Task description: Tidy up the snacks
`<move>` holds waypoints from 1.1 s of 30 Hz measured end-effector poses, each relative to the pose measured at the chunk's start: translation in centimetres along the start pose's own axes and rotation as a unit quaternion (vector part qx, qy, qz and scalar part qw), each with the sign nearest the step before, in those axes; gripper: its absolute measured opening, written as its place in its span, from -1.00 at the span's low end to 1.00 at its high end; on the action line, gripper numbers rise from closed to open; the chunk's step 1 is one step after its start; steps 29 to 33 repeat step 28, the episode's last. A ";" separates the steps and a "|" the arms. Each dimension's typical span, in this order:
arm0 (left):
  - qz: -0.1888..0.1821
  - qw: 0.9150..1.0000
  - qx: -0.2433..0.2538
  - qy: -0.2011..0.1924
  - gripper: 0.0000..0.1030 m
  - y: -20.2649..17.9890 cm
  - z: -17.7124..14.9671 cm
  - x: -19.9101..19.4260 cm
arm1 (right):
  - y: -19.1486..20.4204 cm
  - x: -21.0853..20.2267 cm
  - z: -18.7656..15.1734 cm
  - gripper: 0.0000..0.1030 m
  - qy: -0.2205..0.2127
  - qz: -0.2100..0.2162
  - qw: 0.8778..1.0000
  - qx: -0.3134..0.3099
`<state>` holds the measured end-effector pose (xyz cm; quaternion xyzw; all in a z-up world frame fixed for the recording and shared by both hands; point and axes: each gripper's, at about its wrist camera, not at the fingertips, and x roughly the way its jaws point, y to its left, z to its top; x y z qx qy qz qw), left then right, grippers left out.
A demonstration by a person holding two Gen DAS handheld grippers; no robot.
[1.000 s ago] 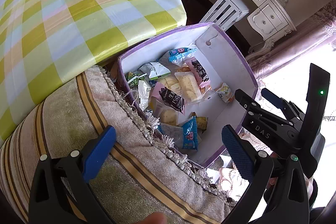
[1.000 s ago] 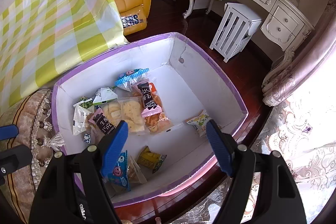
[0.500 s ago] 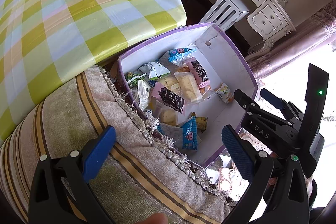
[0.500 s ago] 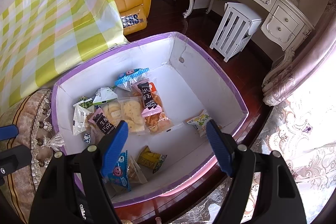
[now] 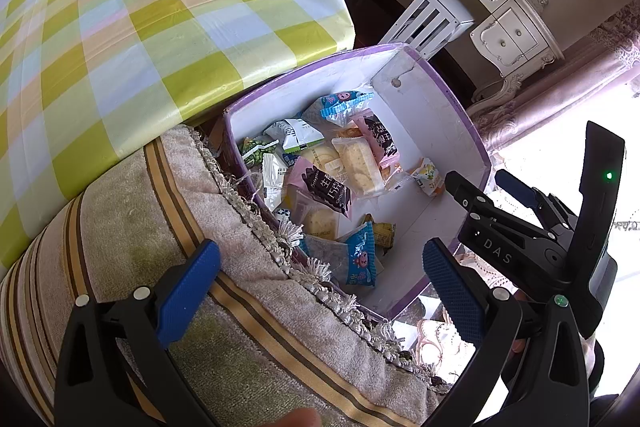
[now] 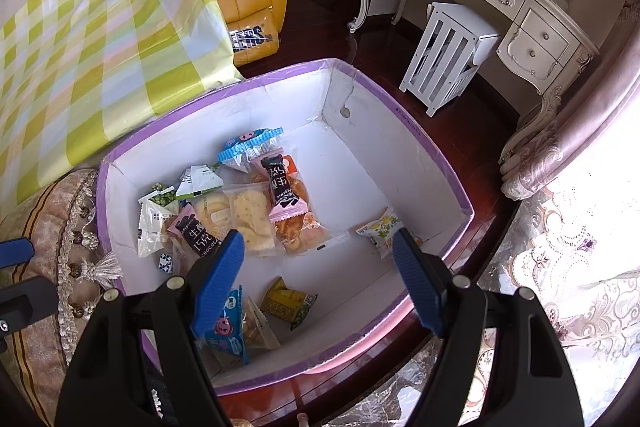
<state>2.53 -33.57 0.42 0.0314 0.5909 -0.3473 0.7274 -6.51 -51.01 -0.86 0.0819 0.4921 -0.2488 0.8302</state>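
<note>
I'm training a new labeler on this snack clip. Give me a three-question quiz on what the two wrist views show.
1. True or false: the right hand-held gripper holds a snack.
2. Where do the snack packets lie: A) on the checked cloth, B) inside the purple-rimmed box, C) on the floor?
3. Which snack lies alone near the box's right wall?

Key: 1 false, it is open and empty. 2 B. 3 the white and yellow packet.

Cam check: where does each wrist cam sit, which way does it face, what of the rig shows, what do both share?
Left wrist: above a striped cushion, tilted down toward the snack box; left gripper open, right gripper at right.
Right wrist: over the box, tilted down; right gripper open.
Shared: box, snacks, checkered cloth.
</note>
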 end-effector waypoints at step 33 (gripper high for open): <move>0.237 0.948 -0.160 -0.140 0.92 13.6 -7.2 -13.6 | 14.1 -9.8 1.9 0.55 -0.057 0.196 0.974 -0.099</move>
